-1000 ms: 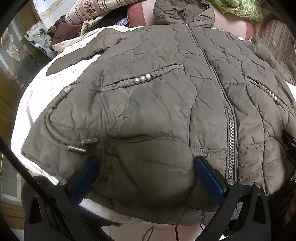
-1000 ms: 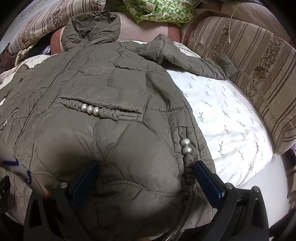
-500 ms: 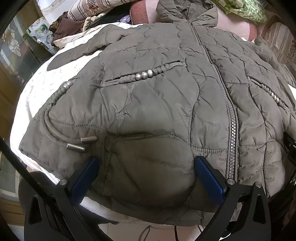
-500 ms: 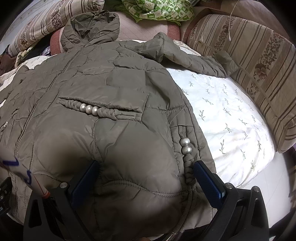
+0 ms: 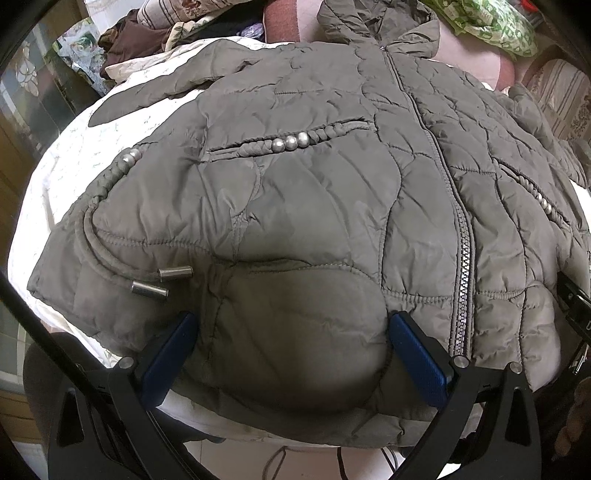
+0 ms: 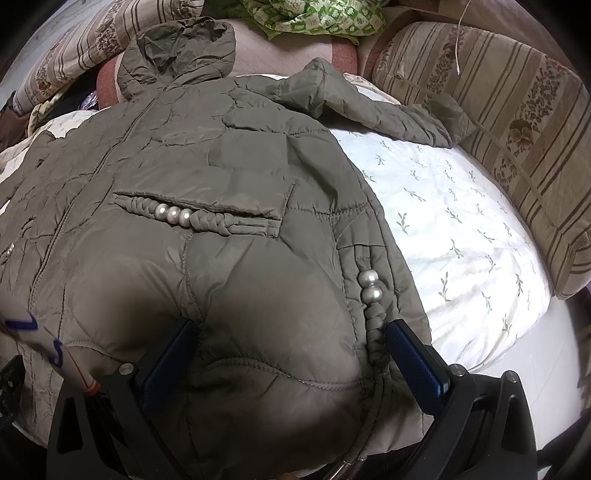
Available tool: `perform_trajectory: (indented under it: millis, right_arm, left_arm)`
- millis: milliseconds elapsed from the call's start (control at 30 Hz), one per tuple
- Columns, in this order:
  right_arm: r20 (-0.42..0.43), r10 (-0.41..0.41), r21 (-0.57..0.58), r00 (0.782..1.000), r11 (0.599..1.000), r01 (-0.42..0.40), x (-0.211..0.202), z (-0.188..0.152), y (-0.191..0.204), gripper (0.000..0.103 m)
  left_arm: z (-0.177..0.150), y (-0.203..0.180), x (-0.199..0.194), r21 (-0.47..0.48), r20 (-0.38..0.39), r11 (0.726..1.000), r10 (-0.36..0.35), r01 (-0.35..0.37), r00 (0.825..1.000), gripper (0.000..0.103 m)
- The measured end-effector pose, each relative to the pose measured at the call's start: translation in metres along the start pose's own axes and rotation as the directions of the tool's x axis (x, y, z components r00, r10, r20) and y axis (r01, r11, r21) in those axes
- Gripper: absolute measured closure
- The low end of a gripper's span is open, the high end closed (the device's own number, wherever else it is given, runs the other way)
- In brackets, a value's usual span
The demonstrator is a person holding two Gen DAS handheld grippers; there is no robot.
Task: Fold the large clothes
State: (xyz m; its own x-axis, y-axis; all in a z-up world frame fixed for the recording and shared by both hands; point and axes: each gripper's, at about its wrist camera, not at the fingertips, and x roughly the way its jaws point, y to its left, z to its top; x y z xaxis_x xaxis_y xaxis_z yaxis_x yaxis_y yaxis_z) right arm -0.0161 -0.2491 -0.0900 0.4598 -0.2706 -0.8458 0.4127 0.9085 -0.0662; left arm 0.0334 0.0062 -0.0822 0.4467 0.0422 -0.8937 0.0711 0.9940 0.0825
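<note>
An olive quilted hooded jacket (image 5: 314, 192) lies face up and zipped on a white leaf-print bedsheet (image 6: 454, 221); it also shows in the right wrist view (image 6: 207, 258). Its sleeves spread out to both sides and its hood points to the far end. My left gripper (image 5: 291, 332) is open, its blue fingers (image 5: 170, 354) straddling a puffed part of the hem left of the zipper. My right gripper (image 6: 288, 339) is open too, its fingers (image 6: 413, 365) straddling the hem at the jacket's right side, beside the braided cord with silver beads.
Striped floral cushions (image 6: 517, 122) line the right and far sides. A green patterned cloth (image 6: 314, 18) and a pile of other clothes (image 5: 147, 29) lie beyond the hood. Two metal drawstring tips (image 5: 162, 282) rest on the hem at left. The bed's near edge lies just below the grippers.
Both views have shifted slightly back and up along the jacket. The fingers stay open around the same hem folds, and the jacket has not moved.
</note>
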Motion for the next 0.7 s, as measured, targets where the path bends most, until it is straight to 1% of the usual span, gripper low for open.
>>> perform_trajectory:
  millis: [133, 267, 300, 400, 467, 533, 600, 700]
  right_arm:
    - [-0.007, -0.009, -0.006, 1.000, 1.000, 0.009, 0.001, 0.000, 0.002, 0.000]
    - [-0.008, 0.000, -0.016, 1.000, 1.000, 0.000, 0.003, -0.001, 0.000, 0.000]
    - [0.001, -0.001, -0.014, 1.000, 1.000, 0.001, 0.003, -0.002, -0.001, 0.000]
    - [0.046, -0.019, -0.057, 0.999, 0.998, 0.022, -0.005, -0.007, 0.003, 0.000]
    - [0.073, -0.030, -0.080, 0.997, 0.996, 0.035, -0.015, -0.010, 0.004, 0.000]
    - [0.097, -0.030, -0.068, 0.995, 0.997, 0.037, -0.028, -0.014, 0.001, 0.000]
    - [0.123, 0.005, -0.050, 0.992, 0.999, 0.002, -0.042, -0.016, -0.004, 0.000]
    - [0.160, 0.038, -0.028, 0.986, 0.999, -0.034, -0.065, -0.018, -0.012, 0.000]
  left_arm:
    - [0.000, 0.001, 0.000, 0.003, 0.006, 1.000, 0.000, 0.000, 1.000, 0.000]
    - [-0.003, 0.000, -0.004, 0.021, 0.035, 1.000, -0.011, 0.011, 0.999, 0.000]
    - [-0.003, 0.001, -0.005, 0.023, 0.043, 1.000, -0.017, 0.016, 0.999, 0.000]
    - [-0.004, 0.004, -0.010, 0.020, 0.074, 0.999, -0.029, 0.028, 0.997, 0.000]
    - [-0.003, 0.007, -0.013, 0.008, 0.067, 0.999, -0.037, 0.037, 0.997, 0.000]
    - [0.000, 0.010, -0.018, -0.005, 0.069, 0.999, -0.051, 0.052, 0.996, 0.000]
    - [0.003, 0.013, -0.029, -0.011, 0.091, 0.998, -0.068, 0.069, 0.993, 0.000]
    - [0.006, 0.014, -0.049, -0.005, 0.144, 0.997, -0.080, 0.082, 0.986, 0.000]
